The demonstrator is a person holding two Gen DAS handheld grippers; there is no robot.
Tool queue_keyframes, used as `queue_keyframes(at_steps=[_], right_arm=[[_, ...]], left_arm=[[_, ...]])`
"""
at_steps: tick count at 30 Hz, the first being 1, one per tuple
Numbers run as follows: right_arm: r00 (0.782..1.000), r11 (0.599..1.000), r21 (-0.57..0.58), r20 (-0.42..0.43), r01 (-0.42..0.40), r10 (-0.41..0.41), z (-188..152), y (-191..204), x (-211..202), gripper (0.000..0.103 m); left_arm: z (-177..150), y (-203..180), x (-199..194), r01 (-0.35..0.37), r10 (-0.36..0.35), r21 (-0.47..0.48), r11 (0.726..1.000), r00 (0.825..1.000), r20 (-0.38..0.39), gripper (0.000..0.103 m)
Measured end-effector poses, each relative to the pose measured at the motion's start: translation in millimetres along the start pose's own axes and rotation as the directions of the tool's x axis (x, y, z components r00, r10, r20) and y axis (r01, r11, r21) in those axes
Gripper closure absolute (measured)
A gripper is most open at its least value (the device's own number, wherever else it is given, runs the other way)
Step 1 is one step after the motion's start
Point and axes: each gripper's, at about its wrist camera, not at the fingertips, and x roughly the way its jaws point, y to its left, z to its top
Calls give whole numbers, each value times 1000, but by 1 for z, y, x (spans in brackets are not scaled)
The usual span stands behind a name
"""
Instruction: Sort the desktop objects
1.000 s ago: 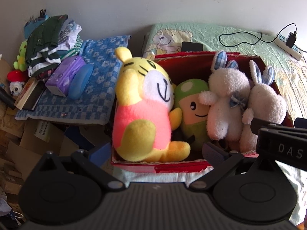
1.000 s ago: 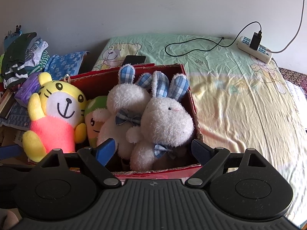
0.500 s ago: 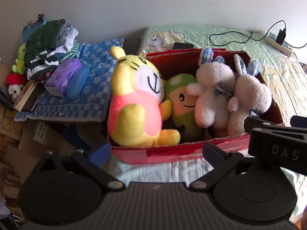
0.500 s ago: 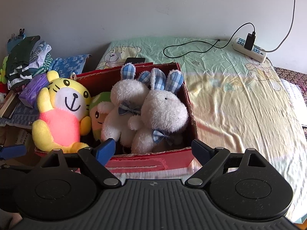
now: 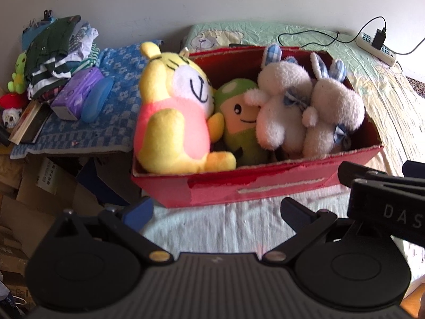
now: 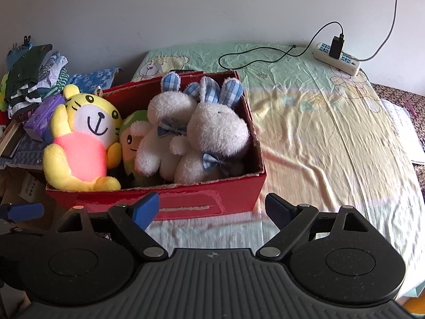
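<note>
since all four plush toys (image 6: 148, 138) already sit packed in the red box (image 6: 239, 191) on the bed, sorting looks abt done, w/ left gripper (image 5: 216, 210) & right gripper (image 6: 212, 207) both wide apart, empty, just short of box front.

Black claws (image 5: 216, 210) (image 6: 212, 208), blue-padded fingertips (image 6: 146, 208)
</note>
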Motion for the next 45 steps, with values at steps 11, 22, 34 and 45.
queue_keyframes(at_steps=[11,22,34,45], right_arm=[[996,997,-44,-67,-63,60,-18,7,9,14],[1000,999,43,-9,8,-8,-6,-43,-3,14],[997,984,160,2,72,-73,-1,-84,-4,14],[999,998,58,45,-20,18,39,-39,11,14]], left_arm=[[-23,-3,13,-17,15,-24,1000,997,-80,1],[-3,-43,-9,-3,2,63,998,1000,16,1],[21,-96,-4,46,-52,167,985,998,34,1],[51,-49,5,-32,30,51,998,999,39,1]])
